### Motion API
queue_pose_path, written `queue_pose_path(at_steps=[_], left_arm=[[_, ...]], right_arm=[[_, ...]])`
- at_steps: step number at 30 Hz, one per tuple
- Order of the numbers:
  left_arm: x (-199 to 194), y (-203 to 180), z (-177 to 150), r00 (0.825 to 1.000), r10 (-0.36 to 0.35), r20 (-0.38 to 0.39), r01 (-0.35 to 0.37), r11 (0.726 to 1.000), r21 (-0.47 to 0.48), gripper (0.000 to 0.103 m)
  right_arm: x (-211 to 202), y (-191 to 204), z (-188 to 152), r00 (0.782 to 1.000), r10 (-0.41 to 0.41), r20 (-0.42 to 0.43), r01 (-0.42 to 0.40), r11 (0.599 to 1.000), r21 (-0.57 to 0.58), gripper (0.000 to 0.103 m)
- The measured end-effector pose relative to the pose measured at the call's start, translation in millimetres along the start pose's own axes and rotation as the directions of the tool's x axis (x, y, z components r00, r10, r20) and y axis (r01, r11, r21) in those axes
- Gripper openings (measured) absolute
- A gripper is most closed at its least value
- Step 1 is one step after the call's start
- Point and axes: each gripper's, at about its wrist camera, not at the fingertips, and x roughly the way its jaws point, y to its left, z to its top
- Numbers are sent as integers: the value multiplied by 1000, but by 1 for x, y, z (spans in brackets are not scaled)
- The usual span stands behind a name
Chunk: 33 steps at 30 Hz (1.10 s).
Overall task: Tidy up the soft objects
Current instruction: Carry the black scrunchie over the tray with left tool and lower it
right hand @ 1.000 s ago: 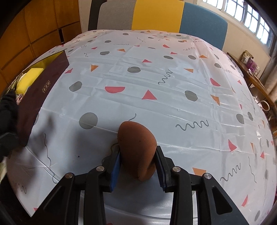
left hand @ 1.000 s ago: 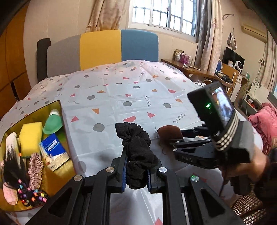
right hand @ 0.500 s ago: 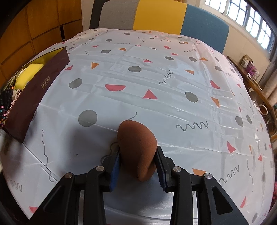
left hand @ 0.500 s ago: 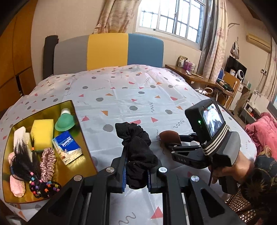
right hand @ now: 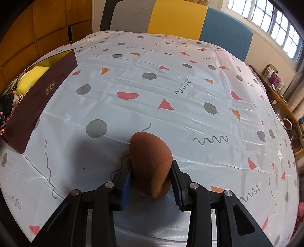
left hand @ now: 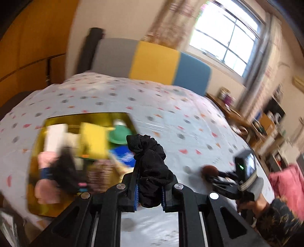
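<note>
Left wrist view: our left gripper (left hand: 150, 187) has its jaws clenched on a black scrunchie (left hand: 149, 161), above the tray (left hand: 38, 205) edge. Right wrist view: our right gripper (right hand: 152, 182) grasps a brown sponge (right hand: 150, 163) on the tabletop (right hand: 171, 85).

Bright window (left hand: 226, 40), wooden wall panels (right hand: 45, 30), tricolour headboard (right hand: 178, 18)

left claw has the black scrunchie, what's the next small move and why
Probably carry the black scrunchie on over the gold tray and release it there. The left claw is shut on it just beside the tray, where other soft items such as the yellow sponge already lie.
</note>
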Motion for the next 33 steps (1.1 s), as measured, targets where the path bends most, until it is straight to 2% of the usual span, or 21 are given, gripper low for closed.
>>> queue_pose_path(at_steps=[5,8,11,13,18,22,28,33], left_arm=[[-27,69,0,991,129,20,-126,985,-121,15],[-32,96,-9,987,161,-2,-158,971,-179,15],[-22,107,-19,989,136,-54,-145,965,-218,15],[-12,104,-21,994,79,-78,-96,962,-254,15],[16,75,-15,994,-29,-103,2,967,-256,15],[48,58,-7,985,-88,-149,48,966,-253,15],[93,53,-14,964,-112,-243,42,960,-277,17],[119,55,-28,947,-51,-316,-26,971,-236,23]], right_arm=[[0,1,0,1000,-3,0,3,1000,-6,38],[0,2,0,1000,-7,1,7,1000,-12,38],[0,2,0,1000,-9,1,9,1000,-13,38],[0,2,0,1000,-10,1,10,1000,-13,38],[-1,3,0,1000,-13,1,13,1000,-18,38],[-1,3,-1,1000,-16,1,16,1000,-23,38],[-1,3,0,1000,-17,0,17,999,-28,39],[0,4,0,1000,-20,0,20,999,-35,39]])
